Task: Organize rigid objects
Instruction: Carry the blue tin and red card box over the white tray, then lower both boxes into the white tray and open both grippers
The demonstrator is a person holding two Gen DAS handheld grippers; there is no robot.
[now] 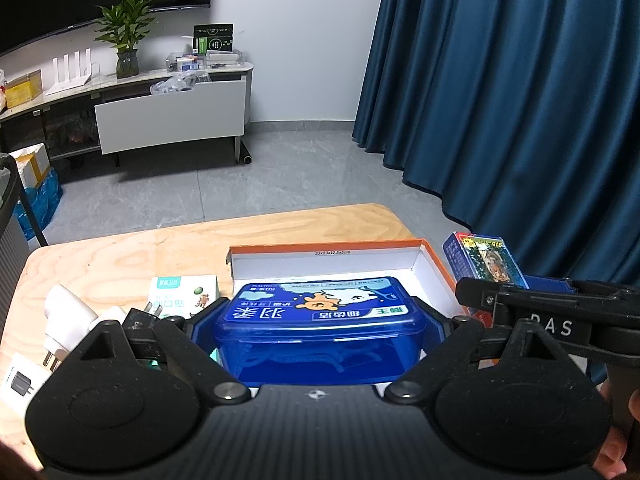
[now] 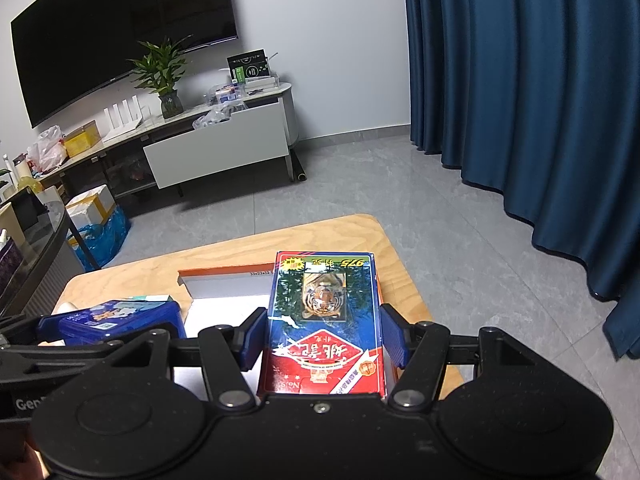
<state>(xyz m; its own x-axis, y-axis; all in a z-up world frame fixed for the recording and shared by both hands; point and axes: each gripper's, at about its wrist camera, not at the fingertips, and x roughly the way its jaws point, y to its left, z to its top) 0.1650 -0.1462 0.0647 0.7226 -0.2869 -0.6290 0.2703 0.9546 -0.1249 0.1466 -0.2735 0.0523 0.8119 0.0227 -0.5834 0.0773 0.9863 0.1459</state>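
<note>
My left gripper (image 1: pixel 320 320) is shut on a blue plastic box with a cartoon lid (image 1: pixel 324 320) and holds it over the near part of an open orange cardboard box with a white inside (image 1: pixel 332 260). My right gripper (image 2: pixel 320 332) is shut on a blue and red card pack with a tiger picture (image 2: pixel 324 320), held over the right side of the orange box (image 2: pixel 224 284). The card pack also shows in the left wrist view (image 1: pixel 486 264), and the blue plastic box in the right wrist view (image 2: pixel 116 318).
On the wooden table (image 1: pixel 140 252), left of the orange box, lie a small green and white carton (image 1: pixel 180 296), white plug adapters (image 1: pixel 72 316) and a white charger box (image 1: pixel 20 384). Blue curtains (image 1: pixel 520 100) hang at the right. A TV cabinet (image 1: pixel 160 112) stands across the floor.
</note>
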